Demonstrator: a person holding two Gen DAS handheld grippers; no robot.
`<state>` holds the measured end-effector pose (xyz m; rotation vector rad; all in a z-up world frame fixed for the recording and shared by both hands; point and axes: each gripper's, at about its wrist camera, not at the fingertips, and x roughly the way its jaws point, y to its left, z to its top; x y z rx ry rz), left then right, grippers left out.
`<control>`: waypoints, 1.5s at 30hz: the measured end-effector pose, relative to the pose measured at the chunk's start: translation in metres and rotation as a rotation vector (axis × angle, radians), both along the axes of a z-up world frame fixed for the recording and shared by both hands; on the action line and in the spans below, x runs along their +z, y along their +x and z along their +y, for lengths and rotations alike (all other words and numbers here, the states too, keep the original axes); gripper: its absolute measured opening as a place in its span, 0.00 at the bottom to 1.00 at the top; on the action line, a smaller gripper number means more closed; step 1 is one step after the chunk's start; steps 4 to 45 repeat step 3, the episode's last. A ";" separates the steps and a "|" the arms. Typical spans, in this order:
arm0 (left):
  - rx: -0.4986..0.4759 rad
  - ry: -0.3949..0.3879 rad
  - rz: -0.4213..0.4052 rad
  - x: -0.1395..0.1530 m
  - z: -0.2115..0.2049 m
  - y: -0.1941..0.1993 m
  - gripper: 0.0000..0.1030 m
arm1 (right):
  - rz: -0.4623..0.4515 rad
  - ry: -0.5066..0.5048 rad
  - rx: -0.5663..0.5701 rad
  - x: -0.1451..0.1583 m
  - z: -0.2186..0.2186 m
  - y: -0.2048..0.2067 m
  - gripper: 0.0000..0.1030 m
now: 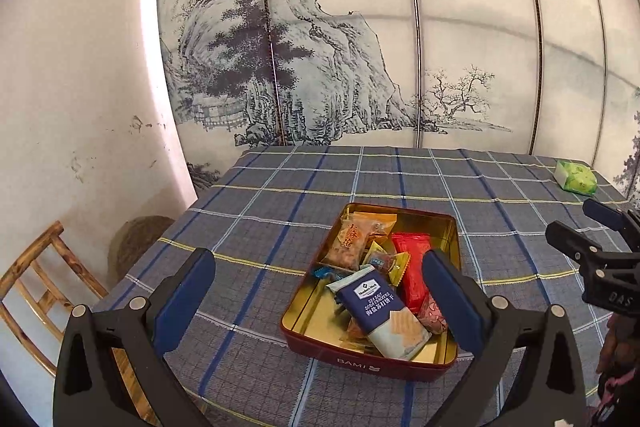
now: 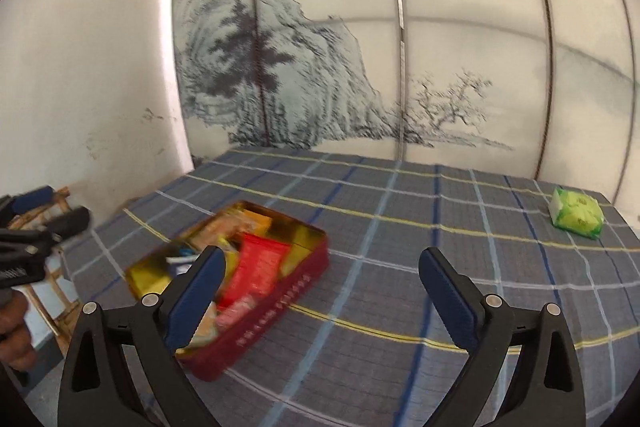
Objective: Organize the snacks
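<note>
A red tin with a gold inside sits on the checked tablecloth. It holds several snacks: a blue cracker pack, a red packet, an orange packet. My left gripper is open and empty, hovering just in front of the tin. The right gripper shows at the right edge. In the right wrist view the tin lies at lower left, blurred. My right gripper is open and empty above the cloth right of the tin. A green packet lies at the far right.
The table with a blue-grey checked cloth stands against a painted folding screen. A wooden chair and a woven basket stand at the left of the table. The green packet also shows in the left wrist view.
</note>
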<state>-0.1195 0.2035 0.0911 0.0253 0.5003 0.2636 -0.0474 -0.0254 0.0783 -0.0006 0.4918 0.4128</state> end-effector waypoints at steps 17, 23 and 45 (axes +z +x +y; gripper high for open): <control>0.013 0.011 0.016 0.001 -0.001 0.006 1.00 | 0.095 -0.095 -0.109 -0.032 -0.044 0.037 0.94; 0.013 0.011 0.016 0.001 -0.001 0.006 1.00 | 0.095 -0.095 -0.109 -0.032 -0.044 0.037 0.94; 0.013 0.011 0.016 0.001 -0.001 0.006 1.00 | 0.095 -0.095 -0.109 -0.032 -0.044 0.037 0.94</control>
